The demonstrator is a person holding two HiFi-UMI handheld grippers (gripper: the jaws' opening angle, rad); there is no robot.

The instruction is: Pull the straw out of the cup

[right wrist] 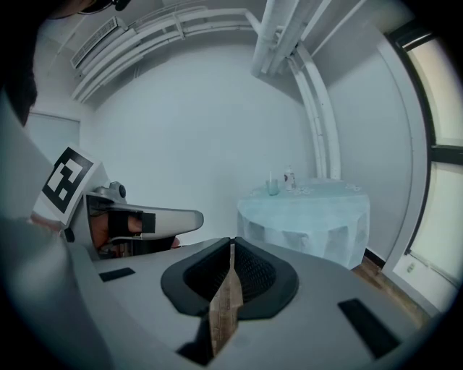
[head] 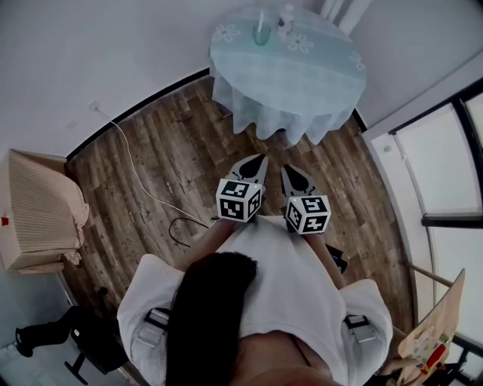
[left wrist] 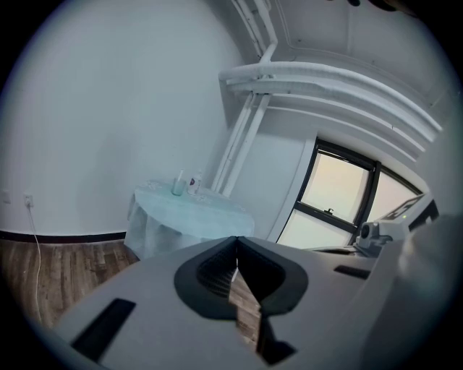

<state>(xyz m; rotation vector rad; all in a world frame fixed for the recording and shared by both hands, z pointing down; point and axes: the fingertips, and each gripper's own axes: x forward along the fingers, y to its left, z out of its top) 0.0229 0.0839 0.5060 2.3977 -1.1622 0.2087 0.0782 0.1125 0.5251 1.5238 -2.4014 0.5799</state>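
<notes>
Approach step: with left gripper [head: 259, 160] and right gripper [head: 291, 170] closed and empty, I must next reach the cup [head: 261, 35] at 12 o'clock and open for its straw [head: 262, 18].

shirt [head: 290, 275]: white | left gripper [head: 259, 159], right gripper [head: 287, 170]: grey (black-white marker cubes [head: 239, 200])

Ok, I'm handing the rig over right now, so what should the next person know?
Left tool: shut, empty.
Right tool: shut, empty.
Both are held out front, short of the round table.
Cup stands on the table beside a small bottle, straw in it.
Done: nothing yet.
Left: step up, open a tool, grip the straw, pull it out.
</notes>
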